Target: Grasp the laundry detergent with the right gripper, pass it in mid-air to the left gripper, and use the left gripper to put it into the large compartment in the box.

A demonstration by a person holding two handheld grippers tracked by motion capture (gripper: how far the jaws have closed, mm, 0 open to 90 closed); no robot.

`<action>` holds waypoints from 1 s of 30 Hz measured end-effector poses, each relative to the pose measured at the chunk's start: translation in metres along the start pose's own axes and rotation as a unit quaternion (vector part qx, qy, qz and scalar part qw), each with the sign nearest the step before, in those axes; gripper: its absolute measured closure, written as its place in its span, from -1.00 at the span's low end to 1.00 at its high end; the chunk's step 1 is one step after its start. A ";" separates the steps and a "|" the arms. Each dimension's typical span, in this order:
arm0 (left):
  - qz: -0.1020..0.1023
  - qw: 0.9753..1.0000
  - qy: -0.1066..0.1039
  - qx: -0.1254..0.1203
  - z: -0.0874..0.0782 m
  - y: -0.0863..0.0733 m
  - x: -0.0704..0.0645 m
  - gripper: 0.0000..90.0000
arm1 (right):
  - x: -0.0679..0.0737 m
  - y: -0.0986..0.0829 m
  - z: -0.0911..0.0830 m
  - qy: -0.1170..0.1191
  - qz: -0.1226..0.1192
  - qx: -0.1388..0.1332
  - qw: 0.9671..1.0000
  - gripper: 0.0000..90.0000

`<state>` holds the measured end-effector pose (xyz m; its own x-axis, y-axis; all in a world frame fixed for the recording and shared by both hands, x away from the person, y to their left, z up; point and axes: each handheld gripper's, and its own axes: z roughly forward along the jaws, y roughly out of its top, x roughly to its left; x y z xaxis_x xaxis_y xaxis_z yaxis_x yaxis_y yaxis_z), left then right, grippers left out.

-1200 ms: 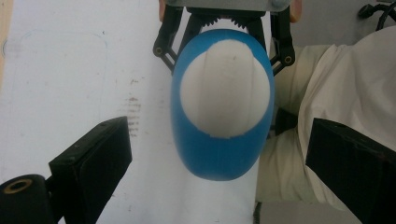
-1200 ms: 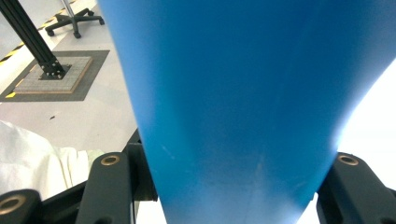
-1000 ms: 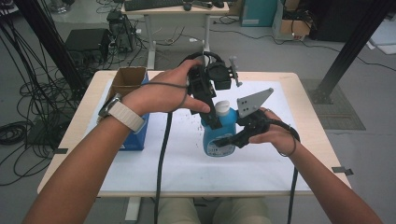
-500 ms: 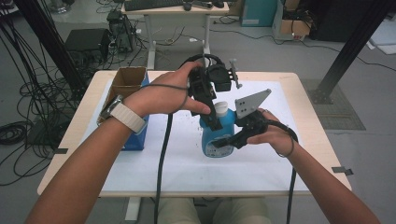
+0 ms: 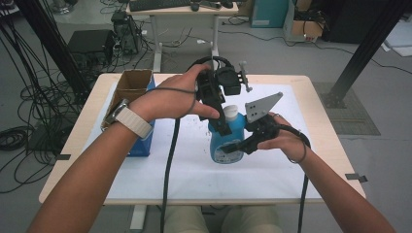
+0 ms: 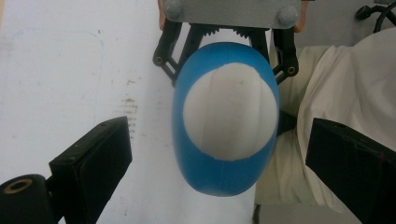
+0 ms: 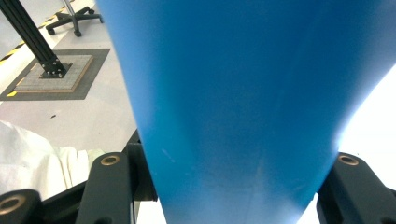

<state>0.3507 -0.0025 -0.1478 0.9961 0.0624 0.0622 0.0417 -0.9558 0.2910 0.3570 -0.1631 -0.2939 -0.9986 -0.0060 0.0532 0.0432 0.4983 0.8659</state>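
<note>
A blue bottle [image 5: 227, 141] with a white cap [image 5: 231, 112] stands on the white mat [image 5: 194, 170] at mid-table. My right gripper [image 5: 229, 148] is shut on its body from the right; in the right gripper view the blue wall [image 7: 243, 93] sits between both jaws. My left gripper [image 5: 223, 125] hangs over the bottle's top and points down. In the left gripper view it is open, one black jaw on each side of the cap [image 6: 229, 116] and clear of it. The right gripper [image 6: 229, 32] grips the bottle at the top of that view.
An open cardboard box [image 5: 132, 83] and a blue box [image 5: 144, 140] sit at the table's left. The wooden table edge [image 5: 73, 150] frames the mat. Behind the table are a small desk [image 5: 180, 12], cables and a black frame post [image 5: 362, 53].
</note>
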 end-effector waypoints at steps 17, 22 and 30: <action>0.001 1.000 -0.001 0.000 0.000 0.001 0.000 -0.83 | -0.001 0.000 -0.001 -0.002 0.004 0.001 1.000 -0.05; 0.000 1.000 0.001 -0.001 0.000 0.000 0.000 -0.83 | 0.000 0.000 -0.001 -0.002 0.003 0.001 1.000 -0.05; 0.000 1.000 0.002 -0.001 -0.001 0.000 0.000 -0.83 | -0.001 0.000 -0.002 -0.004 0.003 0.000 1.000 -0.05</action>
<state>0.3506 -0.0024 -0.1473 0.9958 0.0636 0.0652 0.0419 -0.9553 0.2925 0.3576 -0.1649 -0.2934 -0.9985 0.0050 0.0549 0.0500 0.4989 0.8652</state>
